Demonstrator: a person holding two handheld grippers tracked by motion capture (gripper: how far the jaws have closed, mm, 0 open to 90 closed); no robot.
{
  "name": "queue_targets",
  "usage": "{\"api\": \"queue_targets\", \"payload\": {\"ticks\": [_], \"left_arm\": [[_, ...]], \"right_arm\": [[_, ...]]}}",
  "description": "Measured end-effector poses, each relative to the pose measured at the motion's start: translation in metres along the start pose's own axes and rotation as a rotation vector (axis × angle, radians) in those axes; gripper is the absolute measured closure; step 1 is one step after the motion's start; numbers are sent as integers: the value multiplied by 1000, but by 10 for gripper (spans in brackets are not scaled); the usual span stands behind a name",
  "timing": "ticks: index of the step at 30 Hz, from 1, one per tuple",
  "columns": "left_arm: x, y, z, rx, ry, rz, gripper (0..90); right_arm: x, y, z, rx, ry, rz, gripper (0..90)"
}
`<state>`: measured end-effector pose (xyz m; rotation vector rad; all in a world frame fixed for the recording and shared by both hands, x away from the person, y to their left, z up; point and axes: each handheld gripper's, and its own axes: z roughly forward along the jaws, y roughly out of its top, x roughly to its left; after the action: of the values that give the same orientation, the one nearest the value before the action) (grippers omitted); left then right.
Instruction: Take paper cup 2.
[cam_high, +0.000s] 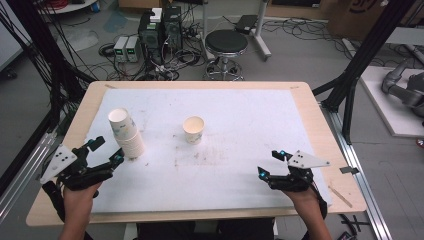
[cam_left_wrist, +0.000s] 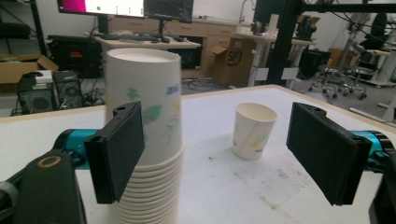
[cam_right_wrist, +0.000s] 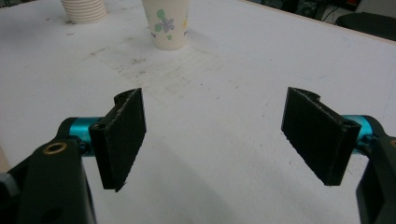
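Observation:
A tall stack of white paper cups (cam_high: 127, 132) with a flower print stands on the left of the white table sheet (cam_high: 240, 115). A single paper cup (cam_high: 193, 129) stands upright near the middle. My left gripper (cam_high: 109, 150) is open just in front of the stack. In the left gripper view the stack (cam_left_wrist: 154, 84) rises behind the left jaw, untouched by the pads, and the single cup (cam_left_wrist: 253, 130) lies farther off between the jaws of the left gripper (cam_left_wrist: 215, 154). My right gripper (cam_high: 269, 163) hovers open at the front right with nothing in it. The right gripper (cam_right_wrist: 219, 135) faces the single cup (cam_right_wrist: 170, 23) and the stack's base (cam_right_wrist: 84, 10).
The wooden table edge (cam_high: 320, 125) frames the sheet. A thin wooden stick (cam_high: 340, 195) lies at the front right corner. Beyond the table are a black stool (cam_high: 226, 42), computer boxes (cam_high: 160, 30) with cables, and black frame posts (cam_high: 360, 65) at the right.

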<state>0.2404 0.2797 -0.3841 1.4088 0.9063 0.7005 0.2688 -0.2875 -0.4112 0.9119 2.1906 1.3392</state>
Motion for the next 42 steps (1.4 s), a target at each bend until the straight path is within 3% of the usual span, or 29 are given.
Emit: {"api": "queue_targets", "payload": {"ticks": [4,9,16,24,36,42], "left_arm": [[9,4,0,5,13,-19,181],[16,13,7,29,20,-4,170],[26,28,25,65,27,21,168],[33,37,46,105,23,12,168],[39,42,72,181,33,29,169],[41,40,82,217,16,24,204]], "right_arm": [[-1,0,-1,-3,-3,3,226],[-1,0,0,1,-2,7,226],[-1,-1,-1,1,-1,8,226],[-3,-2,-2,0,-2,13,226],[-3,-2,-2,1,0,16,226],[-4,-3,-2,3,1,15,226]]}}
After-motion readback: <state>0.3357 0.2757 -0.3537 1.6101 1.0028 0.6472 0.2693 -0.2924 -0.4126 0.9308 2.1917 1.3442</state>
